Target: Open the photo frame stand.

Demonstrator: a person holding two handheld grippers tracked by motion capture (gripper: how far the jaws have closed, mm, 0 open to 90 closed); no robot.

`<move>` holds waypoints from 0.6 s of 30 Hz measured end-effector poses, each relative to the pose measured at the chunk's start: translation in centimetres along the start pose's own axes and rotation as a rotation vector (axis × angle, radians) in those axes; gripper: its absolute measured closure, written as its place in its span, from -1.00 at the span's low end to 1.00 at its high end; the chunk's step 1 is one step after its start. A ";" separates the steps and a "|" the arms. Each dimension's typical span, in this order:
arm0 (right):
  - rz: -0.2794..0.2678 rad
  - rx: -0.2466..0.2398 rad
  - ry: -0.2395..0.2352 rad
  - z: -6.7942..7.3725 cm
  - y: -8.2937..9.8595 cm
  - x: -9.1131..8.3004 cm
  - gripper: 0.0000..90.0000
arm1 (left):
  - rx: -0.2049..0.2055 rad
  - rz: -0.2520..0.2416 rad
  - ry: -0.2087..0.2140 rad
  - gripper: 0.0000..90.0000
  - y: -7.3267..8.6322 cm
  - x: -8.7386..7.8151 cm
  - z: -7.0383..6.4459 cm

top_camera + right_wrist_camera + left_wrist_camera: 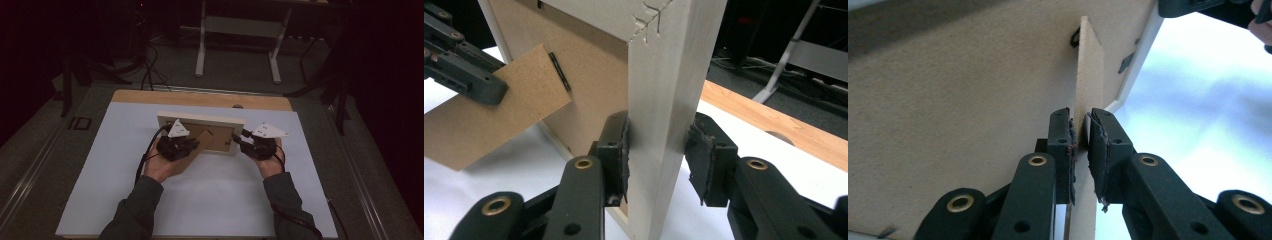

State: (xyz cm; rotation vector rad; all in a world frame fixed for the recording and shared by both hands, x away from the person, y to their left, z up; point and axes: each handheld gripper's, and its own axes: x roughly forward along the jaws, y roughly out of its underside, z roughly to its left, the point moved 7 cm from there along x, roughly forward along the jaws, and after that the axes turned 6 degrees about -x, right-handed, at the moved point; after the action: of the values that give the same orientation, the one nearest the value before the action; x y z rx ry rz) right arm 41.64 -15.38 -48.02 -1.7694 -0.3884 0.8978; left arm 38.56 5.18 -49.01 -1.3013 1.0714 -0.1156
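Note:
A pale wooden picture frame (200,120) stands upright on the white mat, its brown backing (963,100) turned toward me. A cardboard easel stand (204,141) swings out from the backing. My left gripper (196,144) is shut on that stand (1090,65), the thin board pinched between its pads (1081,135). My right gripper (239,142) clasps the frame's right side rail (664,75), one pad on each face (656,150). The stand (499,115) and the left gripper's jaws (469,80) also show in the right gripper view.
A white mat (215,200) covers the table, with a strip of bare wood (200,98) along the far edge. Beyond it, a desk's white legs (201,45) and cables lie on a dark floor.

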 end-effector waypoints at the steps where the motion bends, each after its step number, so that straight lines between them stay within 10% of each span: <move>1: 0.000 0.005 -0.004 0.0 0.0 0.0 0.38 | 0.001 -0.003 0.005 0.80 0.0 -0.1 -0.1; 18: -0.025 0.024 -0.060 0.6 0.4 -0.6 0.34 | -0.005 -0.032 0.064 0.80 0.7 -0.3 -1.7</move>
State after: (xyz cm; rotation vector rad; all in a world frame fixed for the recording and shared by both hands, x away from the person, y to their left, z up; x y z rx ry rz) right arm 40.76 -15.54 -48.23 -1.7153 -0.4361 0.9353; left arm 36.86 4.36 -49.18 -1.3269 1.1060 -0.1802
